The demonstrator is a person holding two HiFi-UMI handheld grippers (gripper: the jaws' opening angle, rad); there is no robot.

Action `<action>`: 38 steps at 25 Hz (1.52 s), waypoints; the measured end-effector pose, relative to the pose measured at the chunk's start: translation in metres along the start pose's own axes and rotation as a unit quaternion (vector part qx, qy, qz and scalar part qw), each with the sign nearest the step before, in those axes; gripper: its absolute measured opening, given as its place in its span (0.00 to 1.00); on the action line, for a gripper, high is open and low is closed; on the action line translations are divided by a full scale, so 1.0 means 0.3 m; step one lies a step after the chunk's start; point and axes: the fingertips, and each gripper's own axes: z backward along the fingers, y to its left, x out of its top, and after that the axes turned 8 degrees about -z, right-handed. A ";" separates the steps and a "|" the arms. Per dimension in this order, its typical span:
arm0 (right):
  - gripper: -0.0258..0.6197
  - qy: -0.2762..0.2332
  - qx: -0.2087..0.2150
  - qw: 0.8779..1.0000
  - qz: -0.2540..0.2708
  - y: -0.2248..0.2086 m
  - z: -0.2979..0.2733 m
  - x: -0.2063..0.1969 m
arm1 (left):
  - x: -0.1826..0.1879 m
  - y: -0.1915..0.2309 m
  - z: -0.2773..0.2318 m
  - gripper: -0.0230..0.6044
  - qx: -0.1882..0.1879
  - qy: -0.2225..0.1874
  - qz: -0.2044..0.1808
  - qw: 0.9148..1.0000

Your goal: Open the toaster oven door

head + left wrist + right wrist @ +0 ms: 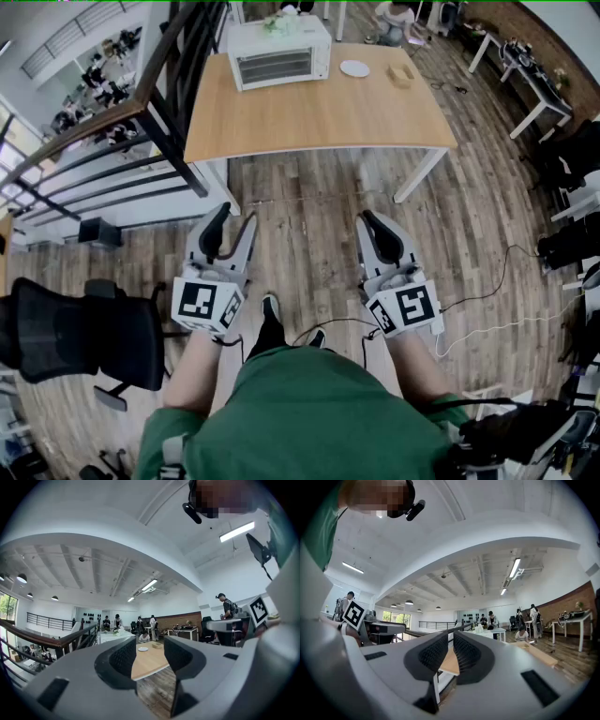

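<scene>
Black chair (58,339) stands at 9 o'clock, clear of the work. Next comes the left gripper (234,221), held low over the wood floor (309,253); its own view shows the jaws well apart with nothing between them, only the far table (319,122) showing through the gap. From both grippers the toaster oven (279,52) lies at 12 o'clock, well apart, at the far left of the table top. Its long axis runs 9 to 3, and its glass door (275,66) faces 6, towards the person, and looks shut. The oven sits a little left of the midline, so the left gripper is the nearer one, though neither is within reach yet; I judge the coming move to be a long carry forward before any grip on the door's top edge. The handle is too small to make out. Right of the oven, at its 3 o'clock, lies a plate (354,67), and further right a small box (403,73), both apart from it. The right gripper (371,221) hangs level with the left, its jaws only a narrow slit apart and empty. Count: one oven, one door, one plate, one box, one table, one chair, two grippers.
</scene>
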 end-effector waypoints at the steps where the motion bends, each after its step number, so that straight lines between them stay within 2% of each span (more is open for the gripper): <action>1: 0.12 -0.002 0.003 1.000 0.006 0.000 -0.021 0.005 | 0.003 0.021 -0.012 0.35 0.005 -0.004 -0.003 1.000; 5: 0.12 -0.001 0.005 1.000 0.016 0.001 -0.069 0.000 | -0.007 0.070 -0.033 0.35 0.014 -0.011 0.001 1.000; 12: 0.12 0.000 -0.016 1.000 0.010 -0.009 -0.142 -0.014 | -0.040 0.144 -0.083 0.35 0.001 -0.010 0.008 1.000; 17: 0.13 -0.003 -0.043 0.999 0.007 0.016 -0.268 0.001 | -0.042 0.296 -0.144 0.35 -0.010 -0.021 0.019 1.000; 24: 0.15 0.003 -0.092 0.996 0.019 0.056 -0.479 0.023 | -0.096 0.582 -0.233 0.35 -0.024 -0.036 0.050 0.998; 28: 0.22 0.014 -0.101 0.995 0.009 0.075 -0.547 0.001 | -0.148 0.688 -0.267 0.35 -0.030 -0.031 0.084 0.995; 34: 0.23 0.027 -0.115 0.993 0.001 0.002 -0.639 -0.053 | -0.211 0.731 -0.376 0.35 -0.044 -0.026 0.103 0.993; 38: 0.23 0.020 -0.098 0.995 -0.009 -0.078 -0.758 -0.066 | -0.231 0.782 -0.465 0.35 -0.029 -0.016 0.095 0.995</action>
